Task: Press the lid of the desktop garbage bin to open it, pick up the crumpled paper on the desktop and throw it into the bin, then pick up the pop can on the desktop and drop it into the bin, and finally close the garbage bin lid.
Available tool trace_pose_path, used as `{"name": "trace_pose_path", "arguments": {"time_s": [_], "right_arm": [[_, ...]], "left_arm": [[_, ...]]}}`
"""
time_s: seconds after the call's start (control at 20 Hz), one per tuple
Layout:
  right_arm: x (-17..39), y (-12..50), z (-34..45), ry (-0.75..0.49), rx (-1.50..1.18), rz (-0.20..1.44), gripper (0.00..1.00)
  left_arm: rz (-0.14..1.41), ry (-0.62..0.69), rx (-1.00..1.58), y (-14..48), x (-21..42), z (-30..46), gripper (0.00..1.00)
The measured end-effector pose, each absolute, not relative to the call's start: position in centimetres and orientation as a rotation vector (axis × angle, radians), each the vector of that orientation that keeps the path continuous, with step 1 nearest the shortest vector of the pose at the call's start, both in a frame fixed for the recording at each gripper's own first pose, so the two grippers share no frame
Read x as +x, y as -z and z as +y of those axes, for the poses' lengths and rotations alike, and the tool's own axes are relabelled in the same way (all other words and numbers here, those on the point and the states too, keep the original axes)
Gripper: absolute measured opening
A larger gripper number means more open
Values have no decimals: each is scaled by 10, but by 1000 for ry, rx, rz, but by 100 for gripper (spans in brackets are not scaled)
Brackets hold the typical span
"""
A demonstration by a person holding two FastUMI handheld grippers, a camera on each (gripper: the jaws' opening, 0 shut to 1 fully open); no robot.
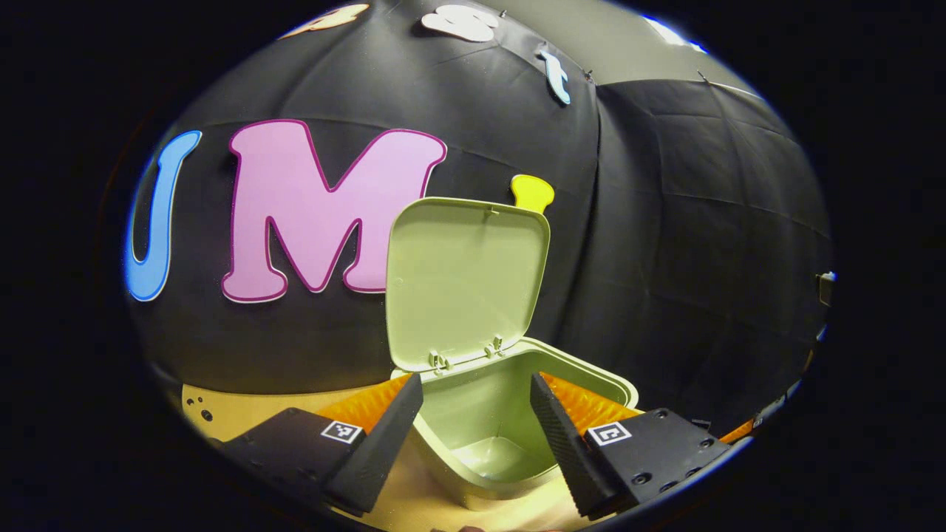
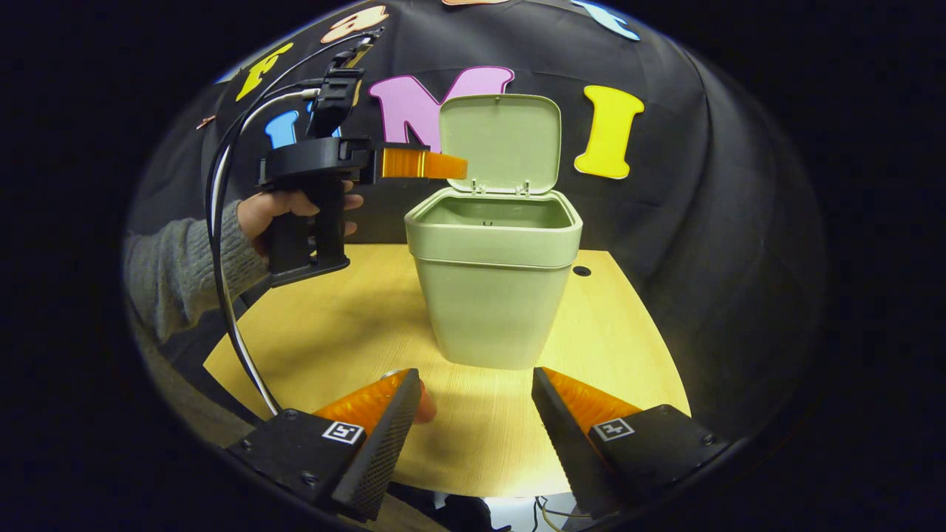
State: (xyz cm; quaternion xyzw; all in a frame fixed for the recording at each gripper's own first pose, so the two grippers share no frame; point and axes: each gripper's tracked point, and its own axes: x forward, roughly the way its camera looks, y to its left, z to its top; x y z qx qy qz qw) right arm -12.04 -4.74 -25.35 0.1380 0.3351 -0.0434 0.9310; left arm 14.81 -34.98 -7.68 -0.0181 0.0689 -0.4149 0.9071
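Stands upright near the middle of the table (image 2: 332,340): pale green garbage bin (image 2: 491,295), long axis vertical, mouth facing up, walls tapering toward the base. Lid (image 2: 501,142) swung fully open, hinged at the rear rim, standing nearly vertical with its inner face turned toward the right gripper view. Seen from above in the left gripper view: smooth bare inside of the bin (image 1: 502,436), lid (image 1: 465,277) rising behind.

Light wood-grain table with a small dark hole behind the bin; black cloth wall at the back and sides.

Left gripper (image 2: 451,166) held by a hand (image 2: 284,214) in a grey knitted sleeve, level with the lid's lower part, just above the bin's rear left rim; jaws spread, nothing between them. Right gripper (image 2: 477,414) low in front of the bin, jaws spread wide, pinching nothing. Small reddish rounded thing peeking out behind its left finger, too hidden to identify.
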Motion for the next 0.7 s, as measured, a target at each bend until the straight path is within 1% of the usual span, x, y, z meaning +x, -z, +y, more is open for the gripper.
{"name": "trace_pose_path", "arguments": {"time_s": [0.3,0.5,0.55,0.7], "right_arm": [[-117,253,-21,-12,309,681,97],[-111,259,-3,-88,337,682,97],[-110,264,1,-104,334,689,99],[-110,281,16,-163,292,724,99]], "left_arm": [[128,784,-62,66,128,-306,96],[125,685,-81,62,113,-258,96],[126,659,-80,62,109,-245,96],[129,579,-70,65,94,-206,96]]}}
